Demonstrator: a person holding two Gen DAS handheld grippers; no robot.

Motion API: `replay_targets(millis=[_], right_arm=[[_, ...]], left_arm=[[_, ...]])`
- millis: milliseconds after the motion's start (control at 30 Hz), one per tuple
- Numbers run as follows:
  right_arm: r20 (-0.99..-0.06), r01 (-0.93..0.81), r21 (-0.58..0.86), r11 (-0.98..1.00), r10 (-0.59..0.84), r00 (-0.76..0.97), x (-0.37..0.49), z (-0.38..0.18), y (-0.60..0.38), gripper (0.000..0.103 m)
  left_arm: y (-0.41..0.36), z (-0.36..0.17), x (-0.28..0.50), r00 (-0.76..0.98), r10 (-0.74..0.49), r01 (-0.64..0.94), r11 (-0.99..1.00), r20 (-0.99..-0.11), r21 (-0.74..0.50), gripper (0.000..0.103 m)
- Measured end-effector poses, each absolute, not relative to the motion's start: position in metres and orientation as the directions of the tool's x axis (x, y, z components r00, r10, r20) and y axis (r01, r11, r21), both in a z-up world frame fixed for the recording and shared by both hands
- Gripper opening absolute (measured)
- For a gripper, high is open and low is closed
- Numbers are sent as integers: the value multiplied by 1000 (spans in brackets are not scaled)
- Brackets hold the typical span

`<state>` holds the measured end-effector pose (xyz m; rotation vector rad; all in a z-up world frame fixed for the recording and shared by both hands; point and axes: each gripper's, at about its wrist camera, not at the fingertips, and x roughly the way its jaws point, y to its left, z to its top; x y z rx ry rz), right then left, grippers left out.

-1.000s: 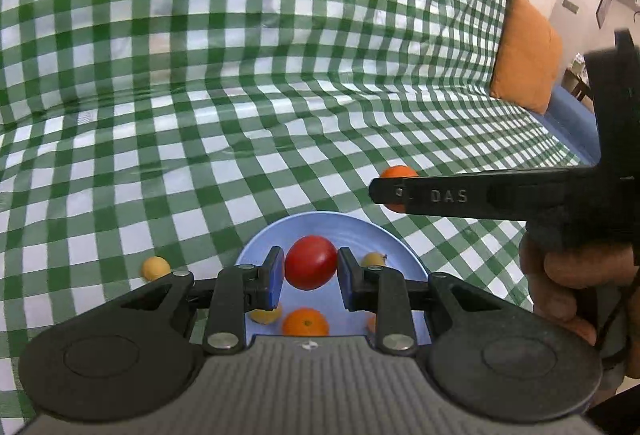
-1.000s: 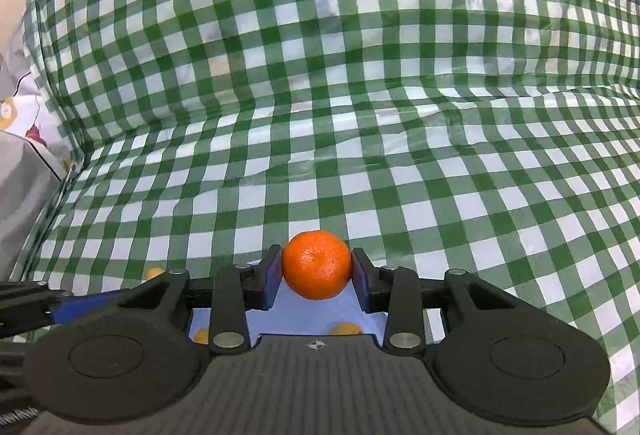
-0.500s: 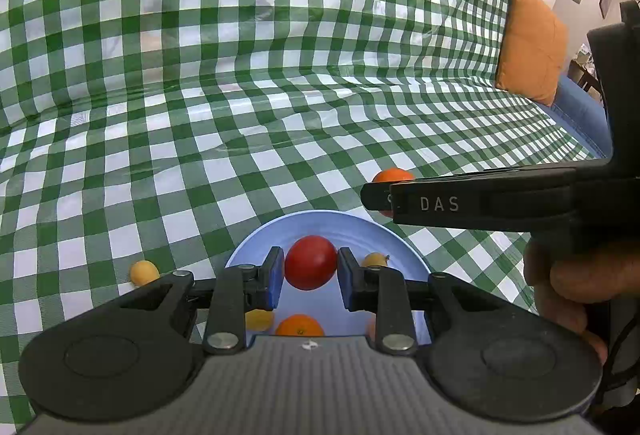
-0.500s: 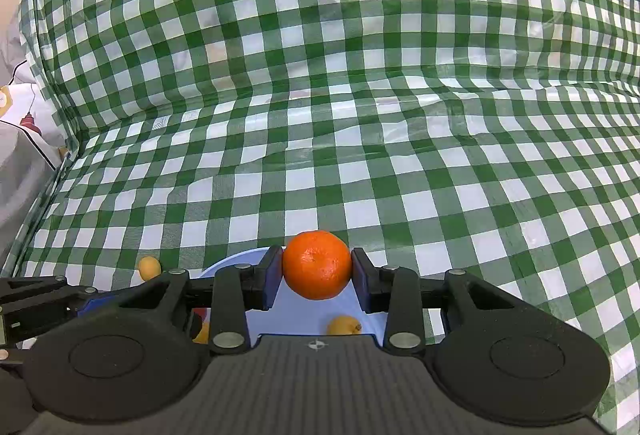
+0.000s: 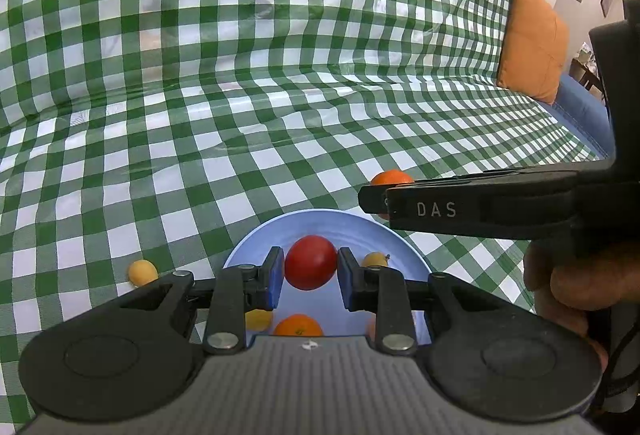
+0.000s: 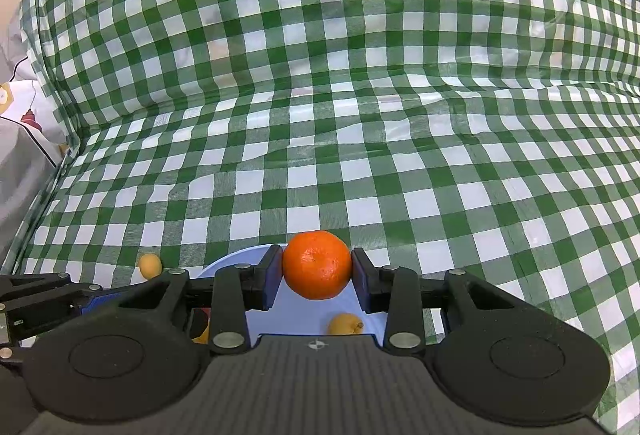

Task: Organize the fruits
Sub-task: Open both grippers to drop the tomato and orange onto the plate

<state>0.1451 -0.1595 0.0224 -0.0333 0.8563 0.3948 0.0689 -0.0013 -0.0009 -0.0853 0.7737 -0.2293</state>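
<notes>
While the left gripper (image 5: 308, 277) clamps a glossy red tomato (image 5: 311, 262) above the blue plate (image 5: 320, 223), the right gripper (image 6: 317, 281) pinches a dimpled mandarin (image 6: 317, 264) over its rim. Only the left view shows the orange cushion (image 5: 532, 43) far ahead.

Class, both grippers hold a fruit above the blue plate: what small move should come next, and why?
Probably lower the left gripper slightly and release its round red tomato: it hangs directly over the round pale-blue plate, whereas the right gripper's orange mandarin sits over the rim.
</notes>
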Motion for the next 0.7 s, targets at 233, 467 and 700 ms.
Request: replay_targets(millis=[233,467,700], right_arm=[[-743,-352,127,927,324,585,146,22,-159,38],[-744,-354,130,926,328,583,147,22,-160,38],[-741,-347,127,929,321,589,147,22,-160,54]], left_arm=[[-4,-2,69,691,-238,178,971,-682,-159,31],[-9,-4,70,688,-247,195,969,-683,-153,32],[-14,-2,70,678,-263,217,964,-686,-155,39]])
